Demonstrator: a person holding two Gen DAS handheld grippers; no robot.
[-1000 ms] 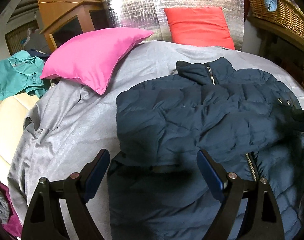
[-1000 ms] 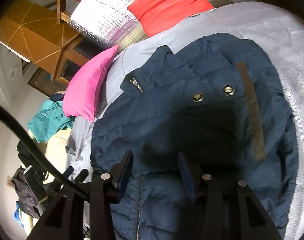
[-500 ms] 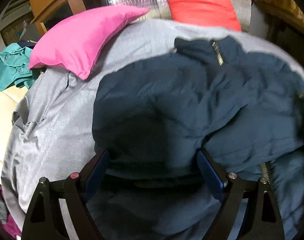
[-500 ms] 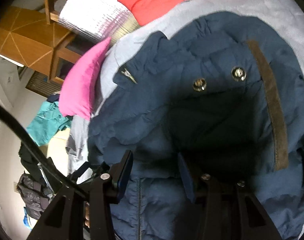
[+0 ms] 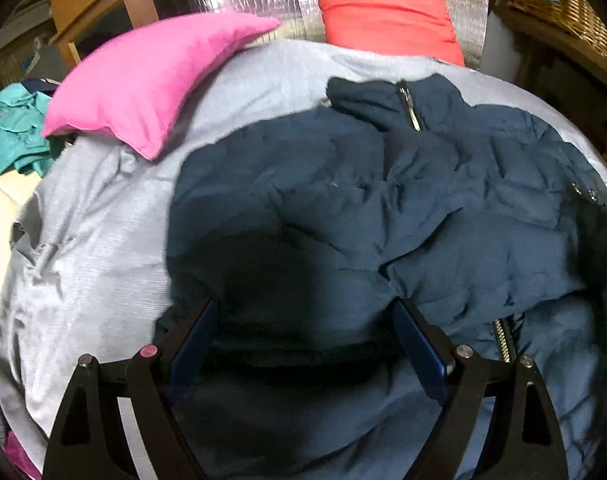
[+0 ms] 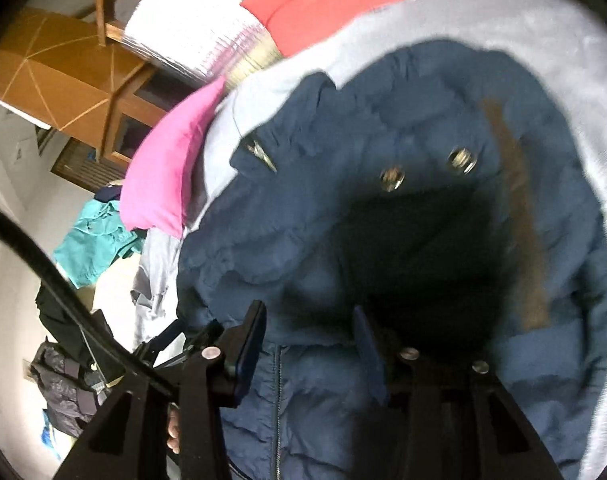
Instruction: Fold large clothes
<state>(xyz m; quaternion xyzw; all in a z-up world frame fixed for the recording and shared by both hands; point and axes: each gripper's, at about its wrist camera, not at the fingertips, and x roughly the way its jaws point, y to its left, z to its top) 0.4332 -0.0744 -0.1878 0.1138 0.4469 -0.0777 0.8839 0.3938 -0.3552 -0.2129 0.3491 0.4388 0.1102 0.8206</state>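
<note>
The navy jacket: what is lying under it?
Under the navy jacket a grey sheet is spread; it shows around the jacket's edges in both views. What lies beneath the jacket's middle is covered and cannot be seen.

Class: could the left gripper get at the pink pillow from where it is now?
Probably yes. The left gripper is open over the navy jacket, and only bare grey bedspread lies between it and the pink pillow.

Your right gripper (image 6: 309, 330) hangs open over the navy jacket (image 6: 343, 240) (two snaps (image 6: 391, 178) showing) on the grey sheet (image 6: 503, 12).
</note>
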